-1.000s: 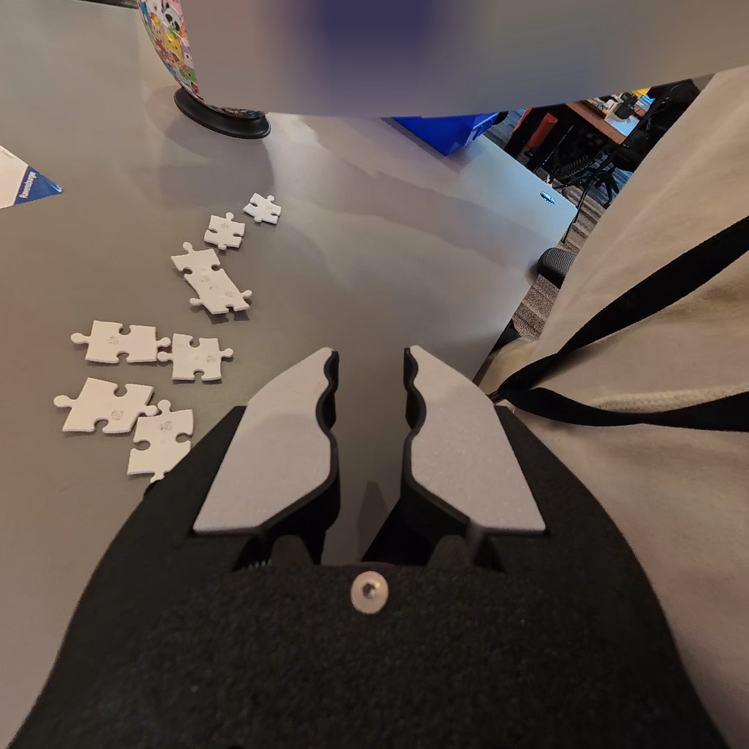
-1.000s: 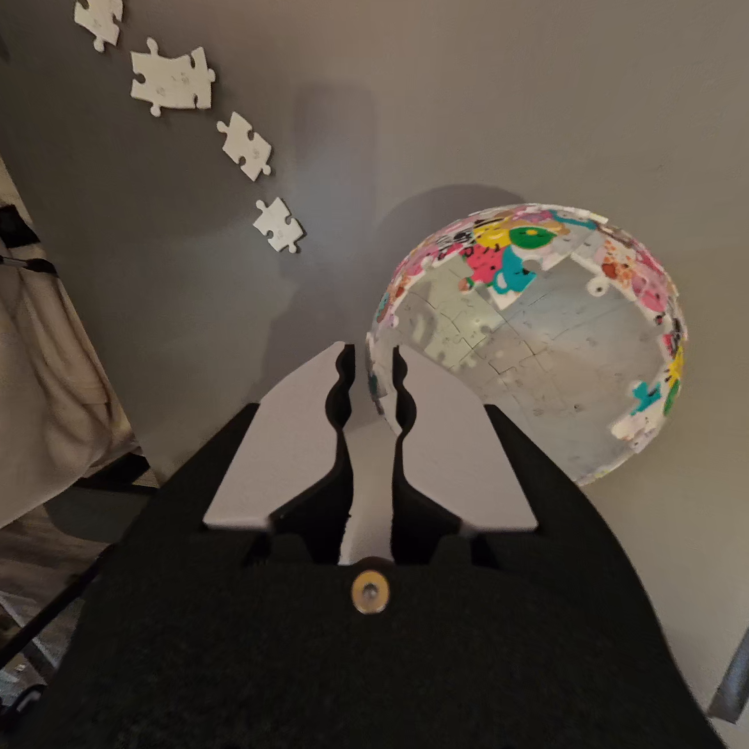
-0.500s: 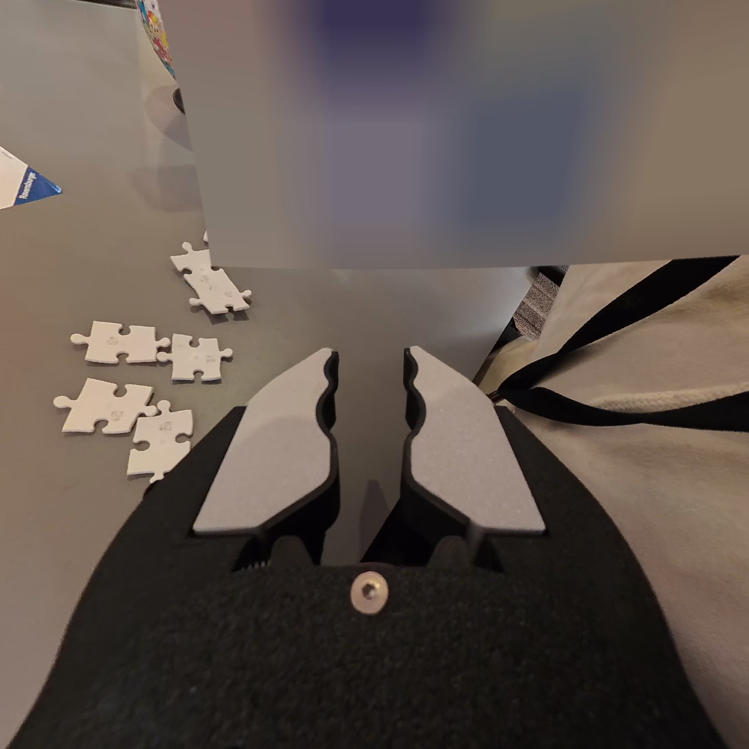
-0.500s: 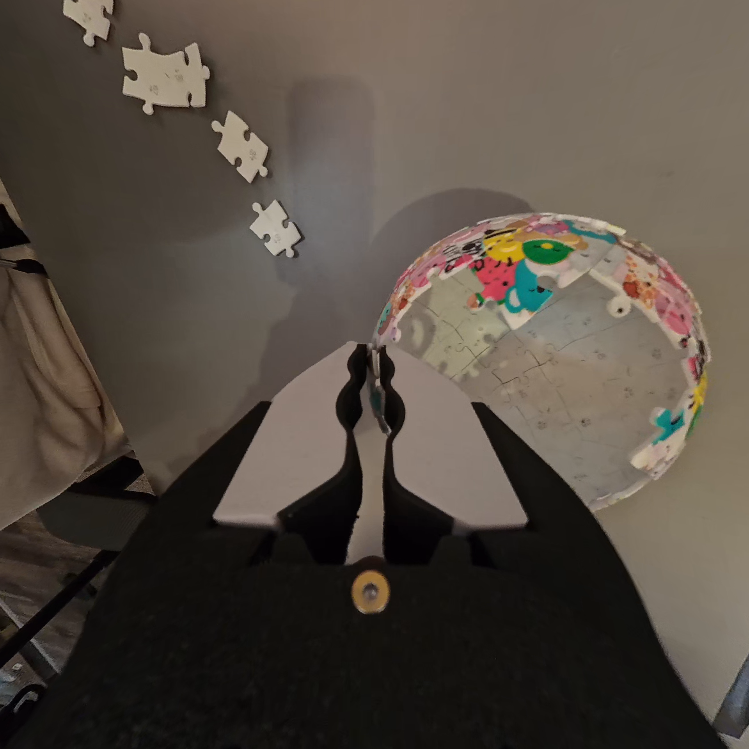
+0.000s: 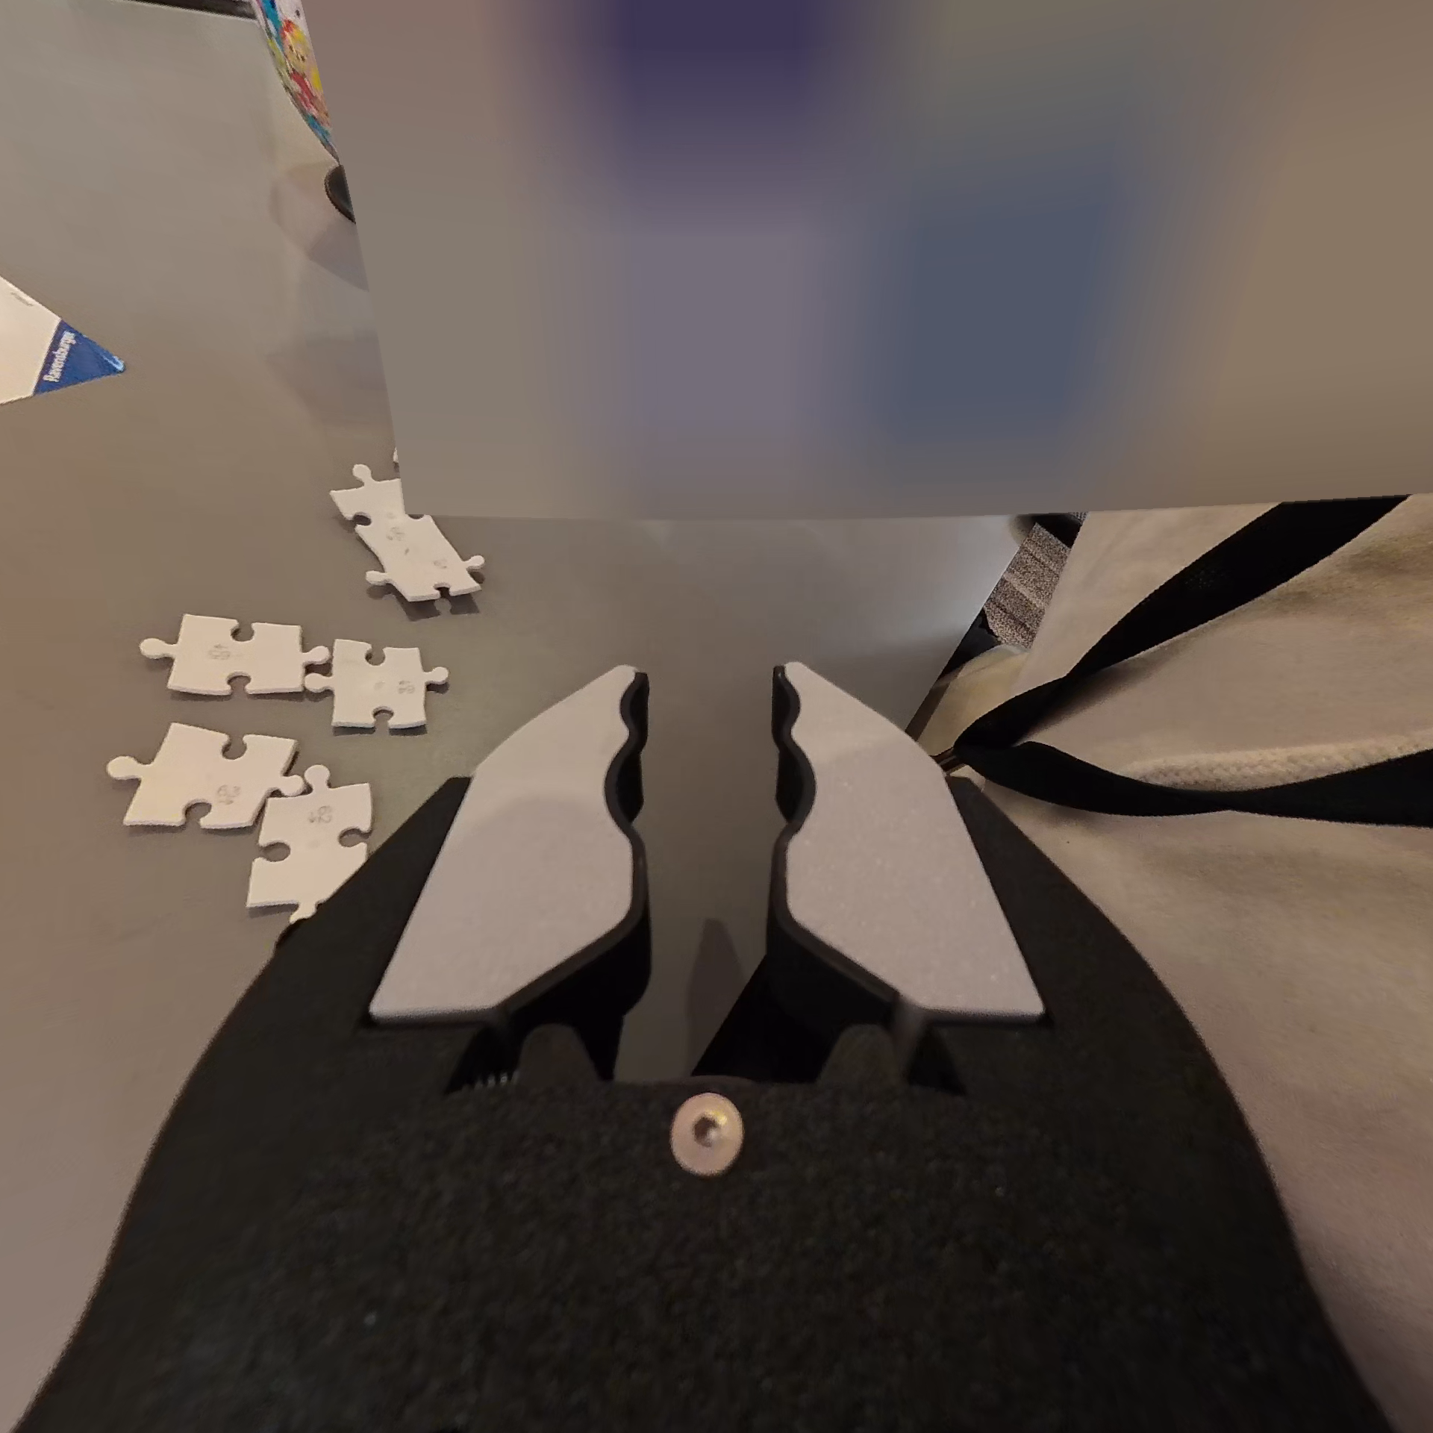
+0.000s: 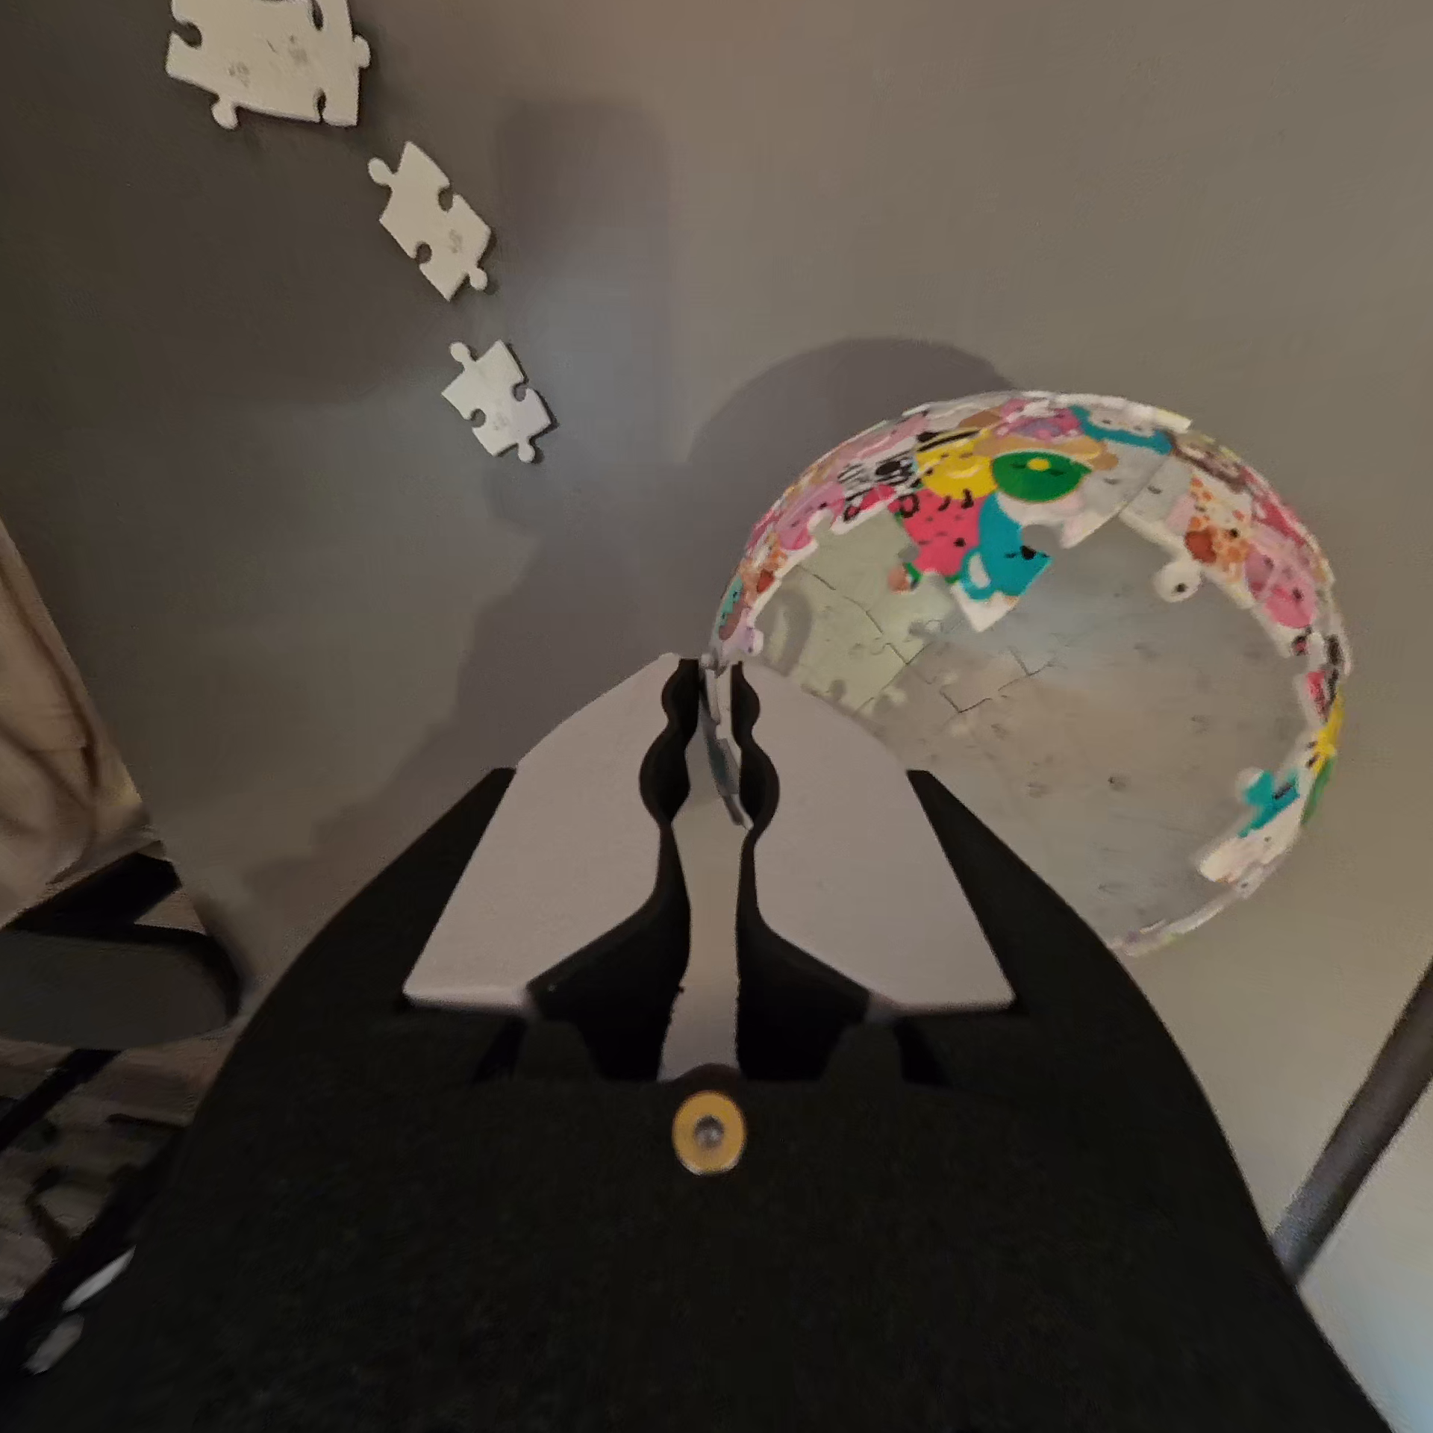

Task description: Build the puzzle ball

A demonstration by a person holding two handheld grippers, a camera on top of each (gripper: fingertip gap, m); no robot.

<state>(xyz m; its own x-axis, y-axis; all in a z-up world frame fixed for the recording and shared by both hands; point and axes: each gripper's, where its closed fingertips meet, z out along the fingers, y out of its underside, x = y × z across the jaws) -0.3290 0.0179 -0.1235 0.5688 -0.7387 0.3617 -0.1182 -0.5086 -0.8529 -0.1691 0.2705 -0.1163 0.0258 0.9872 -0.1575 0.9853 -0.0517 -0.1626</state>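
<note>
Puzzle ball (image 5: 298,74) mostly behind blur patch

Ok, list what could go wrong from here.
1. The right gripper pinches only the thin rim of the half-built puzzle ball; the shell could flex and pop joints apart.
2. Held by one edge, it might slip or swing.
3. The left gripper hangs open, giving no support.

The half-built ball (image 6: 1047,667), a colourful hollow shell with a pale inside, is tilted above the grey table (image 6: 1008,194) with its rim pinched, while loose white pieces (image 5: 233,655) lie face down nearby.
</note>
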